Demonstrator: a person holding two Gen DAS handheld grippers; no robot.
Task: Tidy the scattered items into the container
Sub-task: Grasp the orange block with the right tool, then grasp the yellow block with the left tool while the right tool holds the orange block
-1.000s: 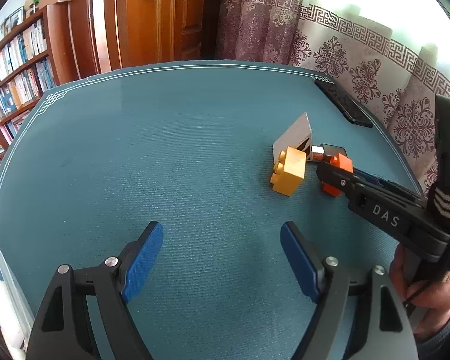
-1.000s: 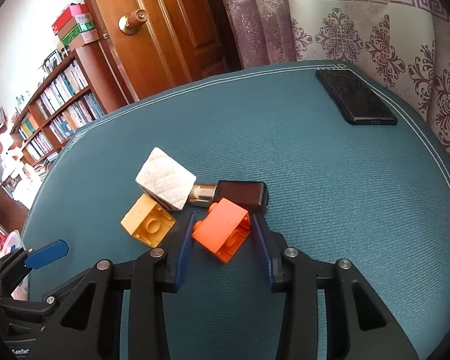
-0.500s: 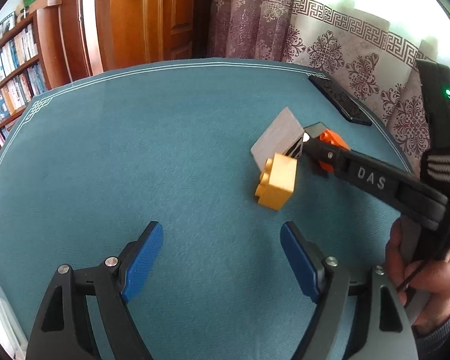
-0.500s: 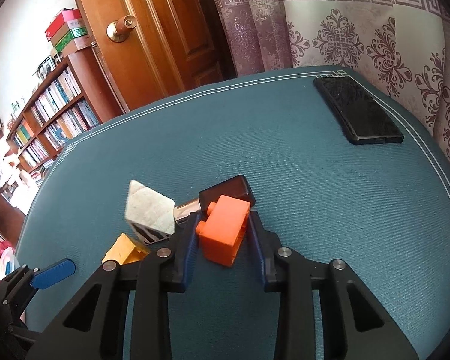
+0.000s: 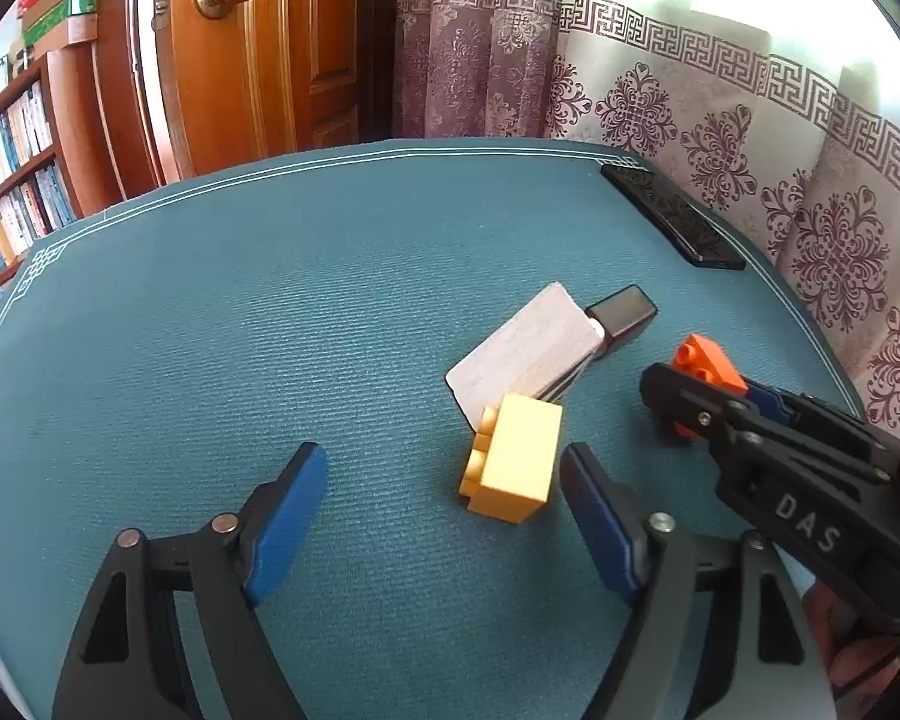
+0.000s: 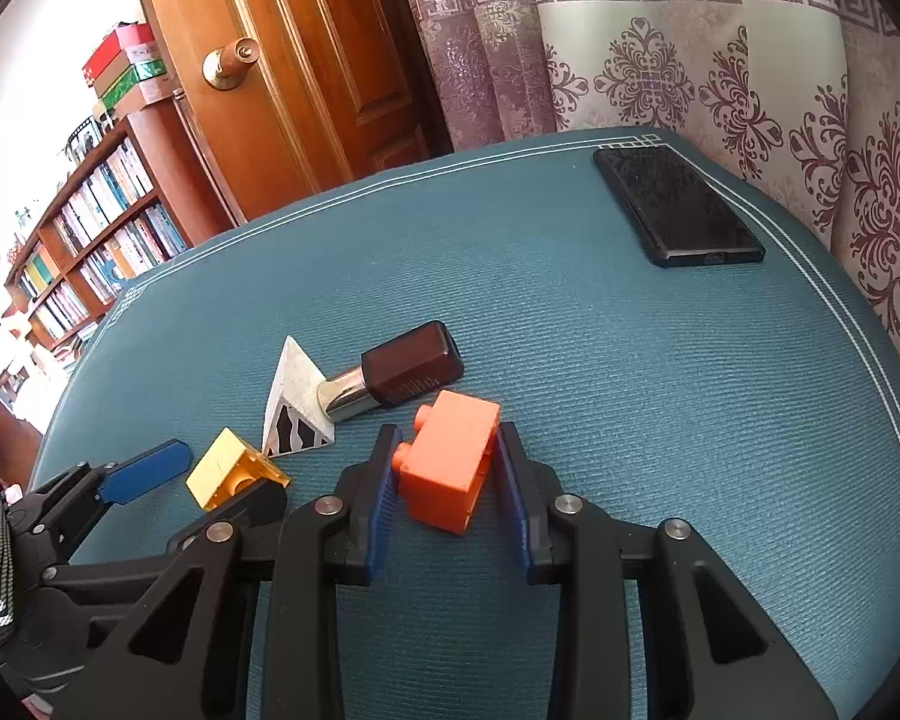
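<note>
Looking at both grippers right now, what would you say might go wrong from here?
The right gripper holds the orange brick with its studs toward one pad, so it might twist or slip in transit. The open left gripper has the yellow brick near its right finger; closing could nudge it into the white wedge block instead of centring it.

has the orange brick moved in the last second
Yes. The right tongs hold the orange brick clear of the brown bottle it lay against, drawn back towards the camera.
</note>
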